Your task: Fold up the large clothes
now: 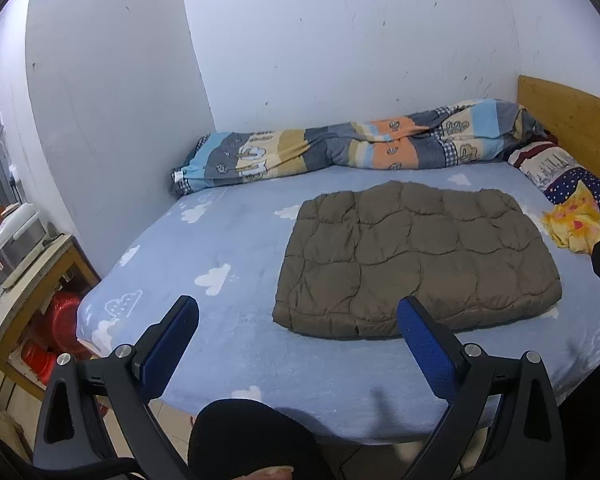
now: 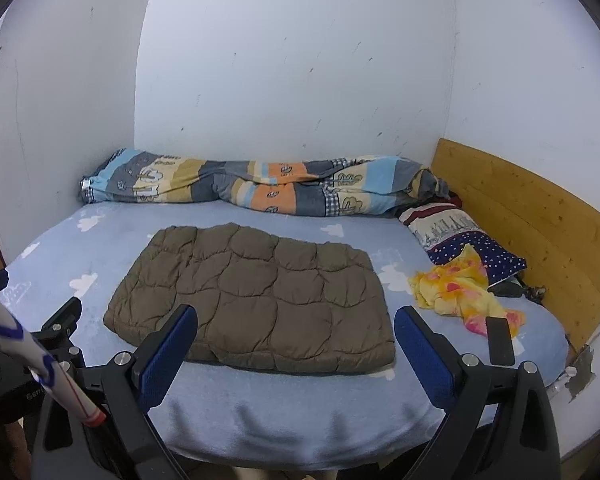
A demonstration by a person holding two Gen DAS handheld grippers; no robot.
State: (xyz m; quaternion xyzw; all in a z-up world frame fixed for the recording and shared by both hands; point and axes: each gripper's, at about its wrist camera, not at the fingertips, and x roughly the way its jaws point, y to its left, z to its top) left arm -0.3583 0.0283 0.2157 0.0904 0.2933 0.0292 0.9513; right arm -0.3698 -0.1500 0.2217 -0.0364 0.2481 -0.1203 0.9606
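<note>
Folded brown quilted jacket (image 1: 416, 260) lies flat on the blue cloud-print bed (image 1: 220, 248), both grippers held above the near edge with nothing in them.

At far left a wooden side table (image 1: 40, 276) carries a white appliance (image 1: 16, 236), with red basins (image 1: 60, 320) stacked beneath. The left gripper (image 1: 298, 320) hangs with its blue-padded jaws spread wide, apart from the cloth. The jacket sits in the middle of the mattress, its near hem toward the grippers. A striped rolled duvet (image 2: 256, 184) runs along the wall behind. The right gripper (image 2: 296, 328) also stands wide and empty. Right of the jacket lie a yellow flowered cloth (image 2: 460, 288), a starred pillow (image 2: 472, 248) and the wooden headboard (image 2: 532, 232).
</note>
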